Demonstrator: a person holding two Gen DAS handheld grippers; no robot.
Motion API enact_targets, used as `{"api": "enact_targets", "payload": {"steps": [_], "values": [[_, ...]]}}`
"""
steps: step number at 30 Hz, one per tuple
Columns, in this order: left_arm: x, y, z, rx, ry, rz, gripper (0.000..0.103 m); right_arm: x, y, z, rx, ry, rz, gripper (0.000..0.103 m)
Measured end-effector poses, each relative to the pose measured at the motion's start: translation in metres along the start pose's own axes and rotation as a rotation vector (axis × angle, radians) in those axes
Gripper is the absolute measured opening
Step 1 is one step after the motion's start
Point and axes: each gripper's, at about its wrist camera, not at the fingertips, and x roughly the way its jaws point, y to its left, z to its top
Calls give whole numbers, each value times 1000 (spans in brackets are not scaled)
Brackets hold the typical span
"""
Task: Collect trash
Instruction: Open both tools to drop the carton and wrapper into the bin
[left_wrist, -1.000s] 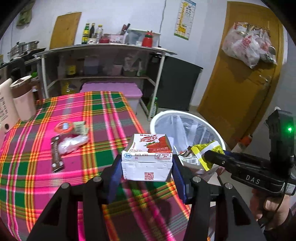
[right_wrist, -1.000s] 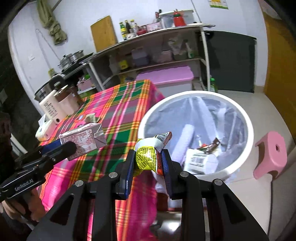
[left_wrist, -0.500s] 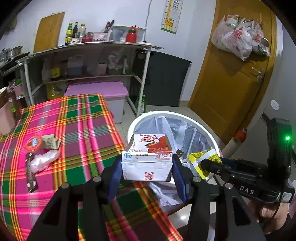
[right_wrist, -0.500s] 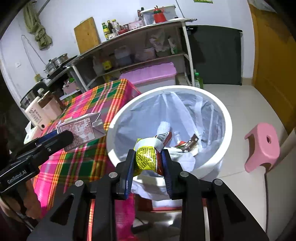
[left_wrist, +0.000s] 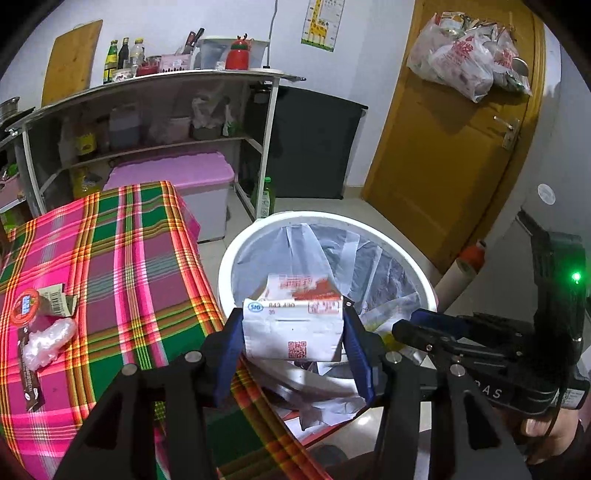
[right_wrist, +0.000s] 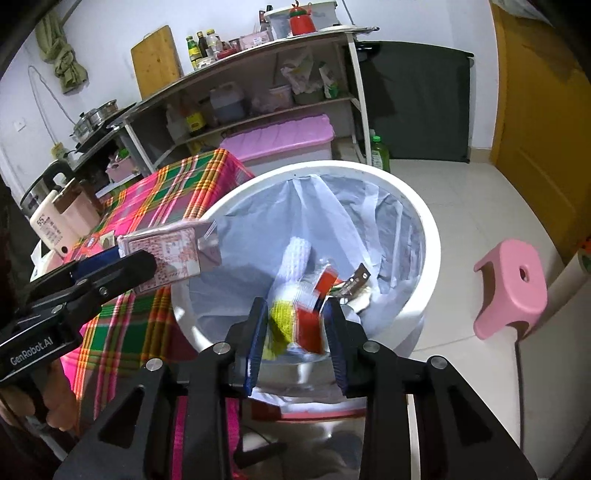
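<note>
Hovering over my white bin (right_wrist: 432, 236), my left gripper (left_wrist: 293, 334) pinches a milk carton (left_wrist: 291, 328) above its rim; my right gripper (right_wrist: 295, 325) is spread, a blurred yellow-red wrapper (right_wrist: 295, 321) loose between its fingers.

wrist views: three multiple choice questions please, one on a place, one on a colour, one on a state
1. Where is the white-and-red milk carton? A on the plaid tablecloth; B over the round white bin; C on the shelf.
2. What colour is the small plastic stool? A blue; B pink; C green.
3. The left hand-held gripper is: A open, empty; B on the floor; C shut on the carton.
Answers: B, it hangs above the bin's opening; B, plain in the right wrist view; C, its fingers press the carton's sides.
</note>
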Motion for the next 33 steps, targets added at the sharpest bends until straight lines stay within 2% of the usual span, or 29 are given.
{"api": "enact_targets", "payload": {"steps": [3,18,28,33], "values": [[2,2,1,-14,9,-14,54,-2,0,0,2,-9,3,46],[0,3,0,-28,8,-40,55,-17,6,-3,-11,-44,-2,46],[-18,9,-4,-61,-21,-40,55,-27,14,-7,-16,-61,14,46],[-33,14,-11,-65,-37,-13,55,-35,25,-12,-31,-70,34,46]]}}
